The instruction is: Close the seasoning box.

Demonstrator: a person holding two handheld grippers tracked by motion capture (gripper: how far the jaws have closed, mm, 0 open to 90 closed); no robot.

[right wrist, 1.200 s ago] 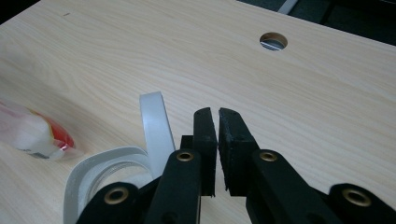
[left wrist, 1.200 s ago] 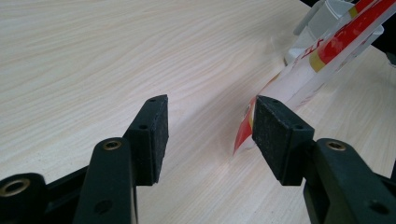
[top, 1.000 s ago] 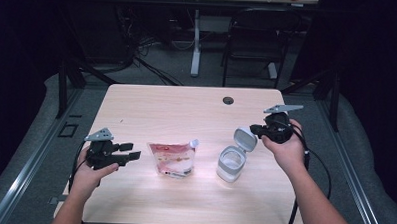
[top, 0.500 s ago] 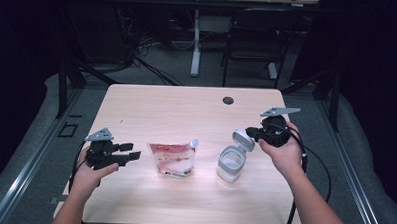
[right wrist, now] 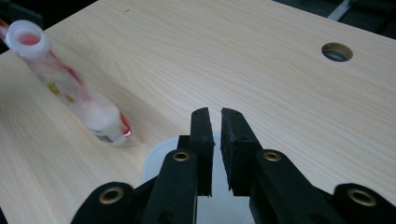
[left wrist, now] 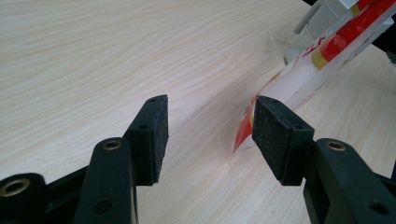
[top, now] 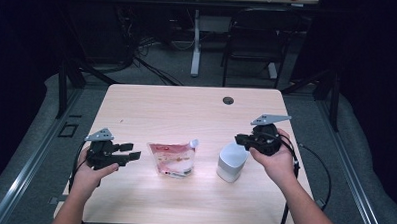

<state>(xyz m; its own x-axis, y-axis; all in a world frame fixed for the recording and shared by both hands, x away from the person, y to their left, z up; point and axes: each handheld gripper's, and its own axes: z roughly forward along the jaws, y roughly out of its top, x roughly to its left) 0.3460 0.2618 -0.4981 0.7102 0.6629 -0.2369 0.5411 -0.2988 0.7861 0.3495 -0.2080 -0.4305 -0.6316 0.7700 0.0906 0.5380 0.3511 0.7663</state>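
- We find the left gripper (top: 127,155) at the left part of the table (top: 186,106), held in the person's left hand (top: 87,173), with the grey three-cornered plate (top: 99,134) on top.
- In the left gripper view its jaws stand wide apart with bare wood between them; nothing is held. The right-hand pad (left wrist: 275,135) sits just in front of the pouch's near corner; we cannot tell whether they touch.
- We note a spouted pouch (top: 174,158) lying flat near the middle of the table, between the two grippers. It is clear and white with red print, and its white spout (top: 194,142) points to the far right in the high view. In the right gripper view the spout's open mouth shows pink inside.
- To the right of the pouch stands a white container (top: 232,161), close beside it but apart. Its top looks closed in the high view.
- We find the right gripper (top: 239,139) held in the right hand (top: 275,162), just above and behind the container, jaws pointing left over it.
- In the right gripper view its jaws are nearly together, a narrow slit between the pads, with the container's white top directly below. We see nothing gripped between them.
- A round cable hole (top: 228,100) lies in the table's far edge, well apart from everything else.
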